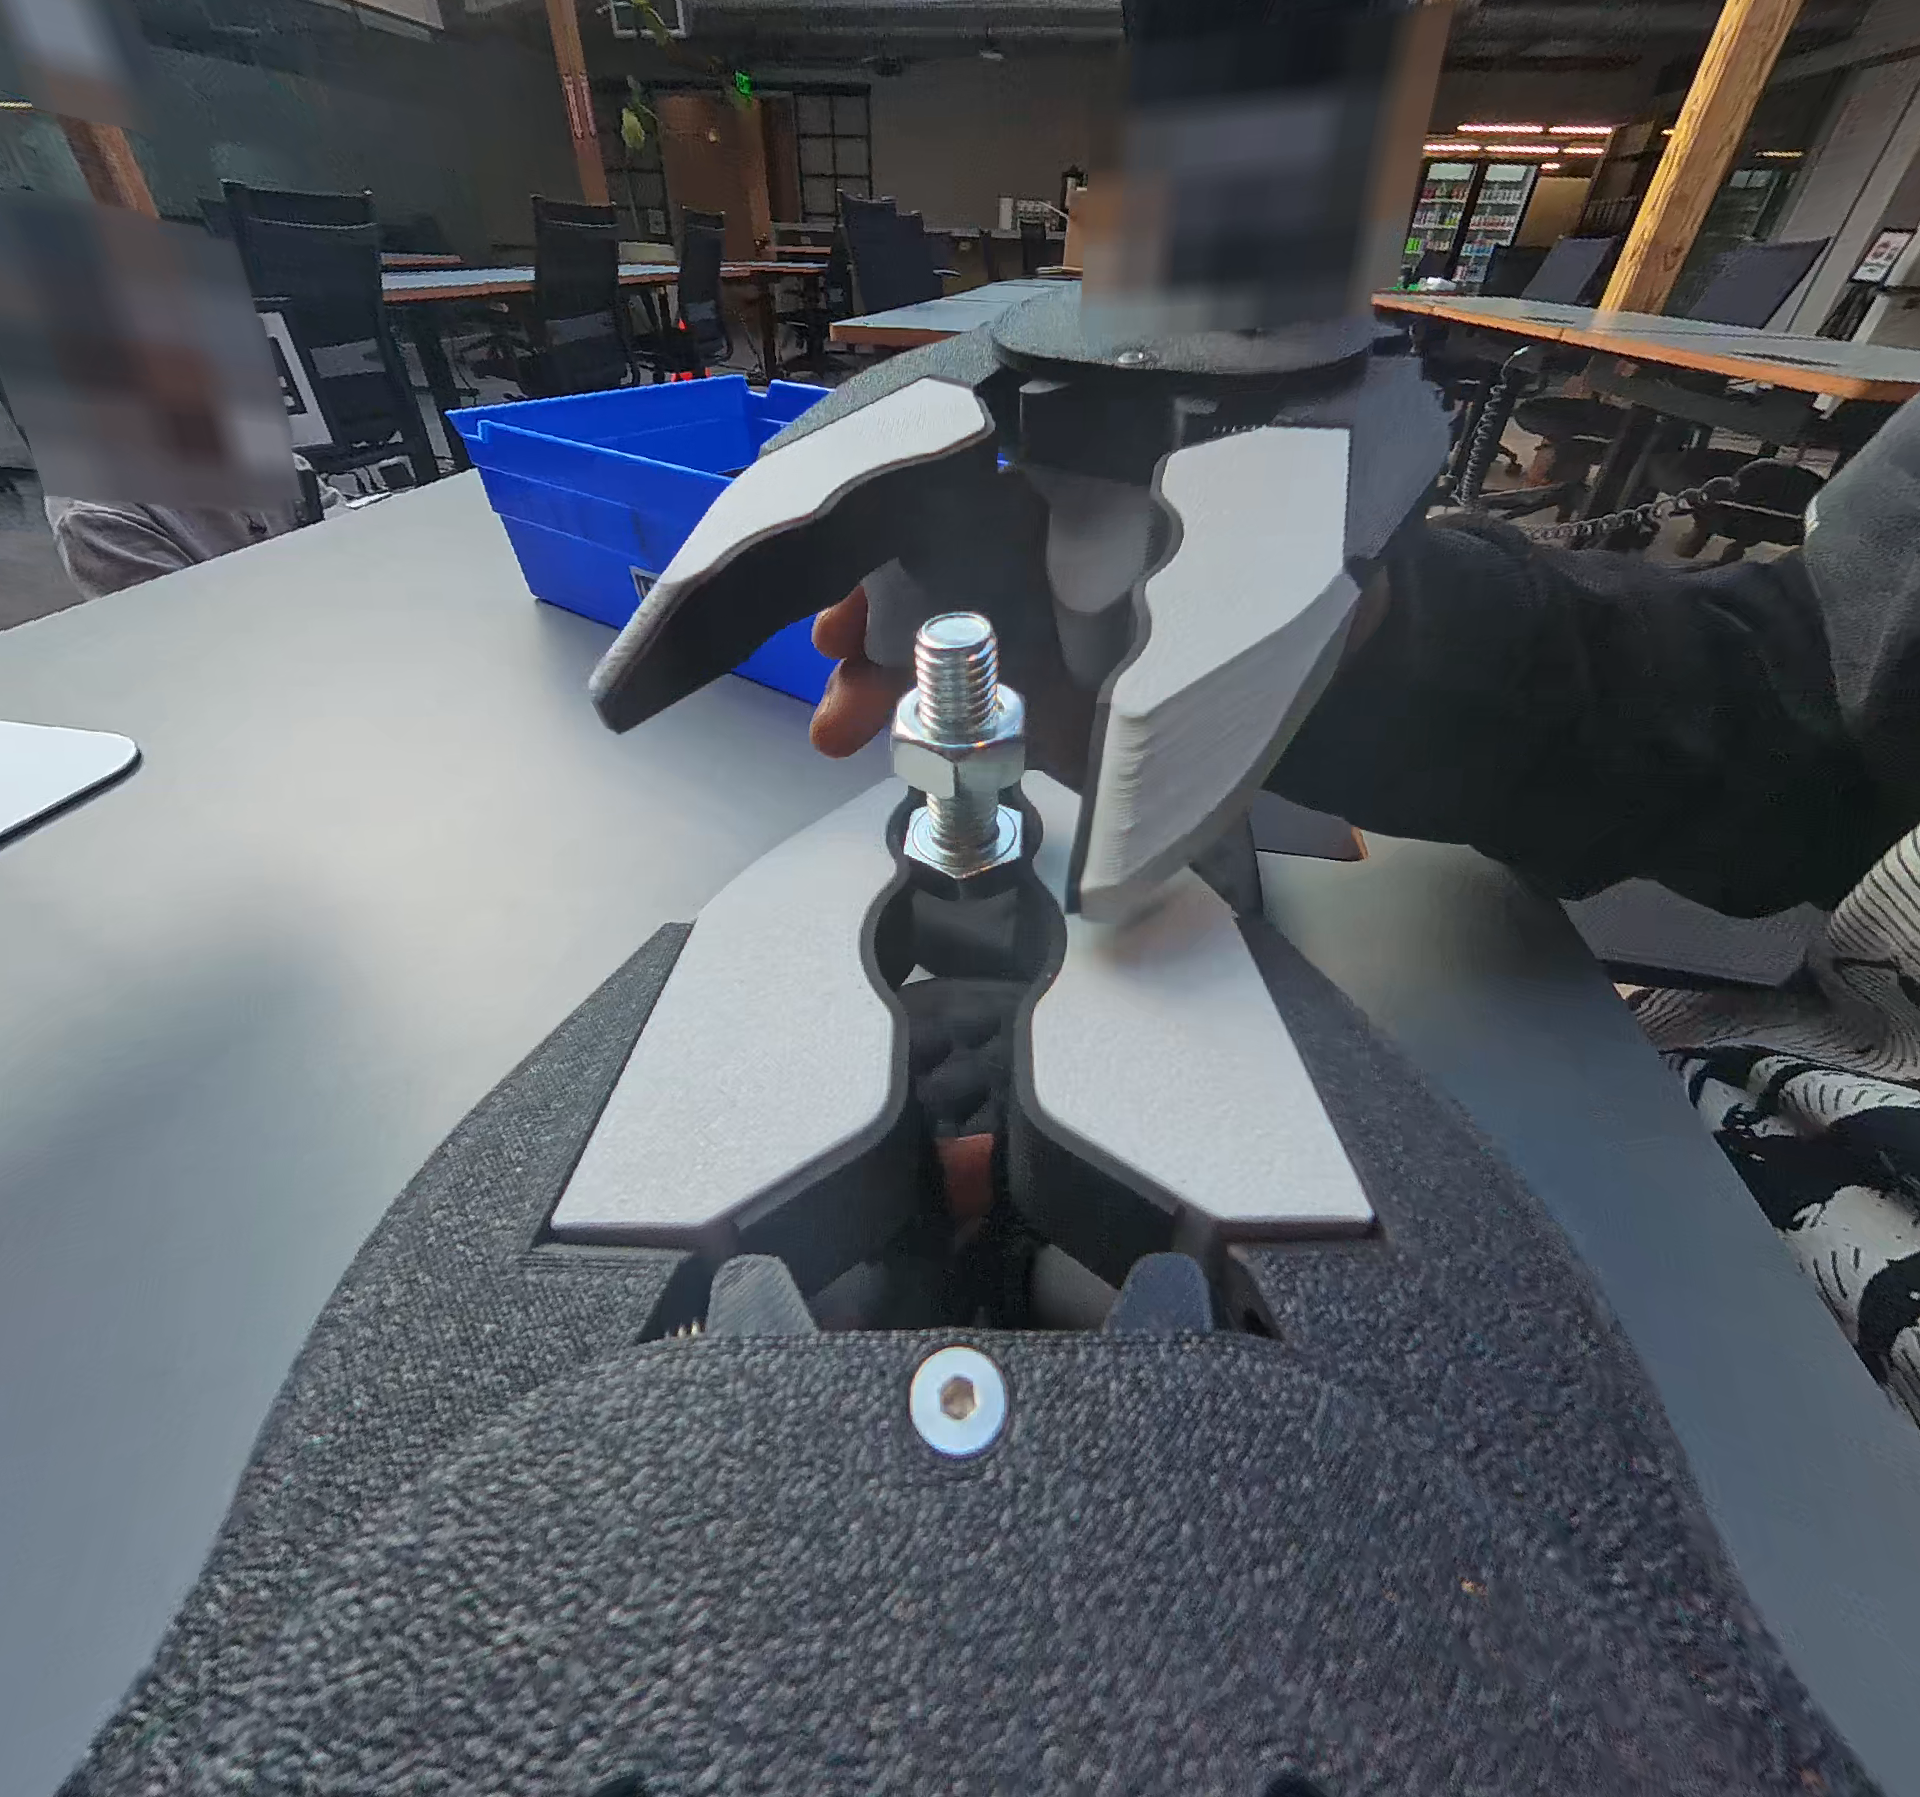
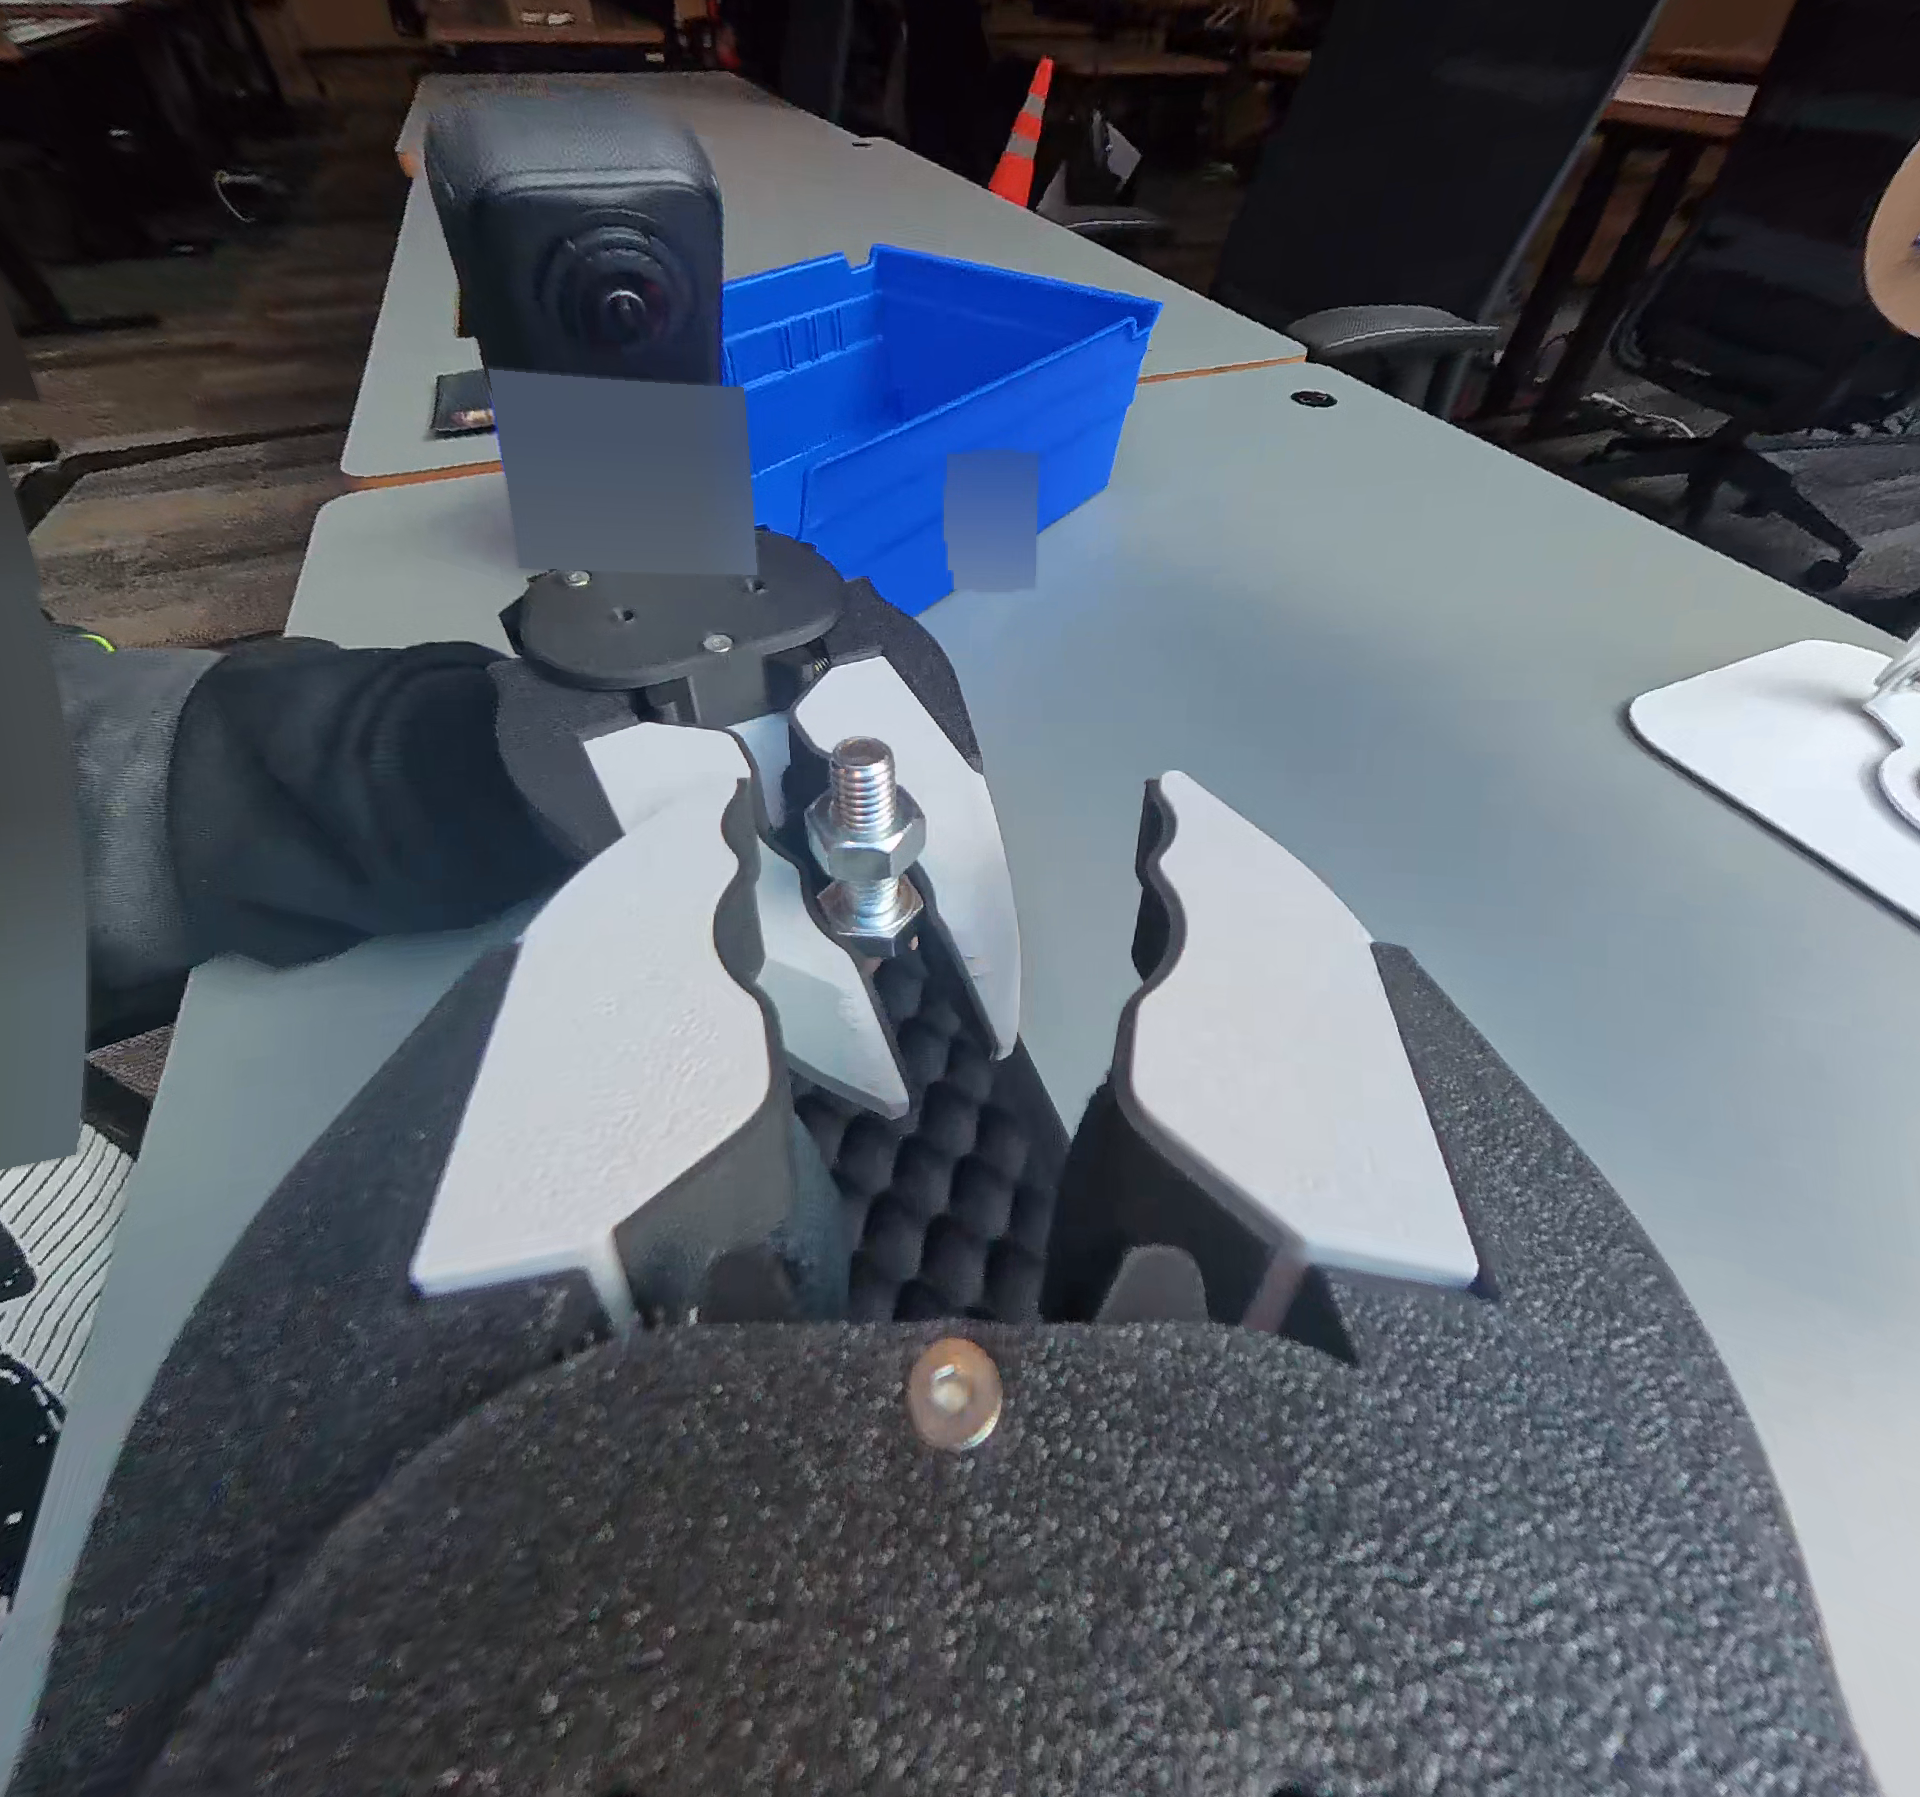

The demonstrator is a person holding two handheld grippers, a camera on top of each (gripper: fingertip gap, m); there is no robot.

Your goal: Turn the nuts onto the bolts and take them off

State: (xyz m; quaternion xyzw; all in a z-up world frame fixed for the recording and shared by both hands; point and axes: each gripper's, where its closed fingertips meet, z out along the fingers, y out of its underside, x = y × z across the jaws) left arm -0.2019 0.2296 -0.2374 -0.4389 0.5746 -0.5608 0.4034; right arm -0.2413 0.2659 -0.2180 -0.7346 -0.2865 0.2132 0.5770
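Observation:
A silver bolt (image 1: 954,667) stands upright with its head (image 1: 961,852) clamped between the tips of my left gripper (image 1: 964,864). A silver hex nut (image 1: 956,755) sits partway down its thread, a little above the head. My right gripper (image 1: 873,797) is open, one finger on each side of the bolt and nut, touching neither. In the right wrist view the bolt (image 2: 864,779) and nut (image 2: 862,833) stand between the wide-open fingers of my right gripper (image 2: 945,791). My left gripper (image 2: 935,1061) reaches in from the upper left, shut on the bolt head.
A blue plastic bin (image 1: 623,500) (image 2: 935,417) stands on the grey table (image 1: 312,812) behind the grippers. A white mat (image 2: 1787,750) lies at the table's edge. Gloved hands (image 2: 343,791) hold both grippers. Black and white striped cloth (image 1: 1829,1103) shows beside the table. My right fingertips sit around 5 cm from my left ones.

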